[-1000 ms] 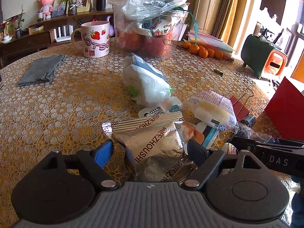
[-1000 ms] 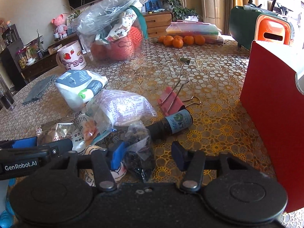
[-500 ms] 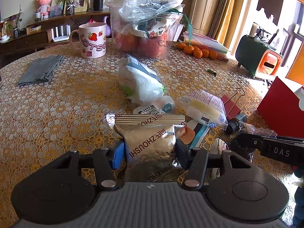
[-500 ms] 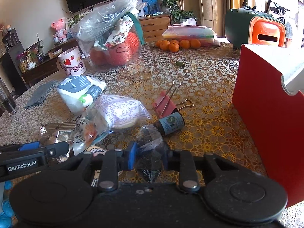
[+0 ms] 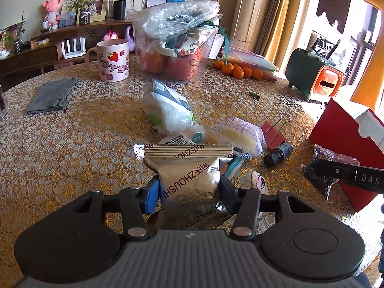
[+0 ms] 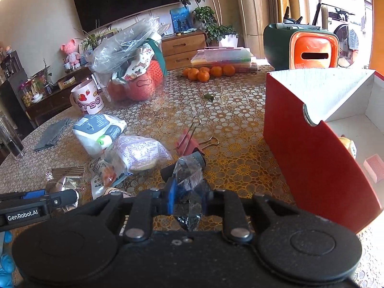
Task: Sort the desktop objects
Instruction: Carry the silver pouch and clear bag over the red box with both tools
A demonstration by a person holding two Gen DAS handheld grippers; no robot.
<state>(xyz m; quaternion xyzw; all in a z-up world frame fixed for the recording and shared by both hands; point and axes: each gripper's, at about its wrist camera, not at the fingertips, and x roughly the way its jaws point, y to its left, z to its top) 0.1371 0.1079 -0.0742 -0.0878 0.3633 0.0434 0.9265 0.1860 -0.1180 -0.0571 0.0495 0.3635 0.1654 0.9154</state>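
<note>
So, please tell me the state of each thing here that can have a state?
left tool: shut on silver foil pouch
right tool: shut on clear packet, lifted
red box: open on top
pink mug: upright
dark bottle: lying, capped
binder clip: handles spread

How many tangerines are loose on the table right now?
6 tangerines, bunched in a row on the table's far side, against the flat colourful stack, right of the clear bag. Others may be hidden behind.

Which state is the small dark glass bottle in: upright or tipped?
Tipped: the small dark glass bottle lies sideways on the lace-patterned tablecloth.
</note>
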